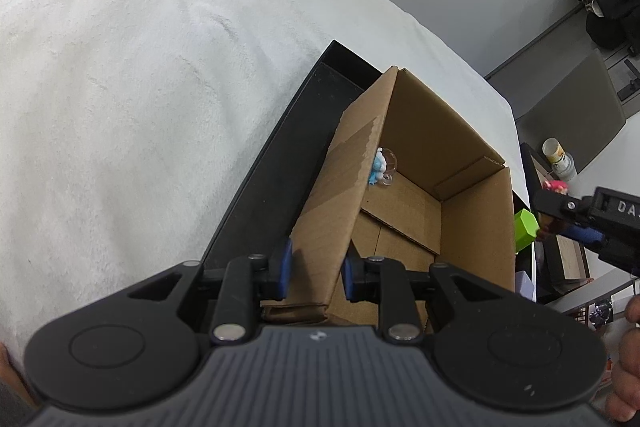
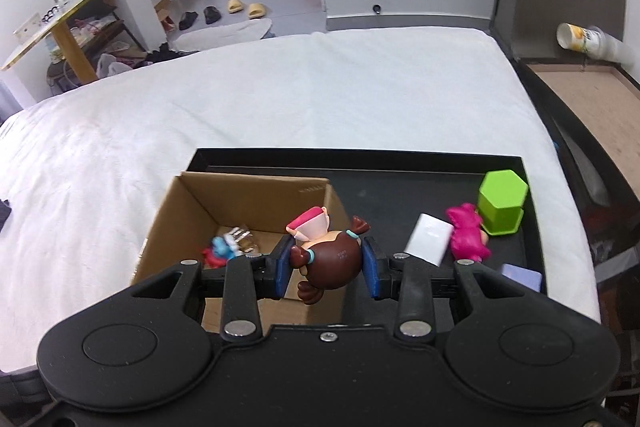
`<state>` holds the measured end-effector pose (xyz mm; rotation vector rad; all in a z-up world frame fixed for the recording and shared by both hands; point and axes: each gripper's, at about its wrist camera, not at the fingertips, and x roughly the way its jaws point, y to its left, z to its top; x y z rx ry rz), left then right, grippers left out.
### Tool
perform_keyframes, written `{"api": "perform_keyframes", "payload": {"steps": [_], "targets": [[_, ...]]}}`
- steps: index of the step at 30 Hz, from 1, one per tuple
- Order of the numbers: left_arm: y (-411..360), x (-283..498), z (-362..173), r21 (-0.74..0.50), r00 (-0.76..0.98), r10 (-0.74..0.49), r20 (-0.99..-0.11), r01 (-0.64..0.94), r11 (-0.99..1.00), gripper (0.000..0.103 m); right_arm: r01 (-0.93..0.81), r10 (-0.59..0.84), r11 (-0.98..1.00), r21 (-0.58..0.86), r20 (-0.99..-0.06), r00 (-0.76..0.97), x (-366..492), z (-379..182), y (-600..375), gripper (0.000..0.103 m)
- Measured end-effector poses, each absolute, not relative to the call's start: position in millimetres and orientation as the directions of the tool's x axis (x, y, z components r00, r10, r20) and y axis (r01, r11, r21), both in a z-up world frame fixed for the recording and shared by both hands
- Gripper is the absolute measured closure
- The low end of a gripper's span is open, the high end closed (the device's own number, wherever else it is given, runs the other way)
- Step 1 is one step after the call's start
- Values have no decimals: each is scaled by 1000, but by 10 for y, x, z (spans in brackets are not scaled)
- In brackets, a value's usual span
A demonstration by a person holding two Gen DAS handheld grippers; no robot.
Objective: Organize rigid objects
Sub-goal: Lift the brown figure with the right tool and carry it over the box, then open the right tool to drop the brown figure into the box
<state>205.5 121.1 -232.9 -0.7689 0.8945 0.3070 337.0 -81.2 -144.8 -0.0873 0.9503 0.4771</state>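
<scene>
Over the cardboard box (image 2: 244,211), right gripper (image 2: 326,261) clamps the brown-haired figurine (image 2: 328,255); left gripper (image 1: 316,267) pinches the box wall. Centre it over the opening w/ 2 toys inside, lower, then release.

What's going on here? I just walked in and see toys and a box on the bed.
A person is sorting toys with two handheld grippers. The left gripper clamps the cardboard box wall, steadying it on the black tray. The right gripper holds a brown-haired figurine above the box. A green block and pink toy wait on the tray.
</scene>
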Motion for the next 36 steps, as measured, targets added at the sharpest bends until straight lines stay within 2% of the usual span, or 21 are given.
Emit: {"api": "perform_keyframes", "payload": {"steps": [12,23,36], "targets": [[1245,2050,-2339,-490,610,-85,-788,-536,688,79,-506,357,857,95,-819,450,3367,-1631,-300,68],[1283,2049,-2368,-506,617,-103,-781,-526,683,78,-521,304,853,15,-827,474,3432,-1801,-75,66],[1262,2073,-2339,-495,615,-92,-783,-527,691,77,-501,349,863,70,-798,491,3295,-1479,-500,65]]}}
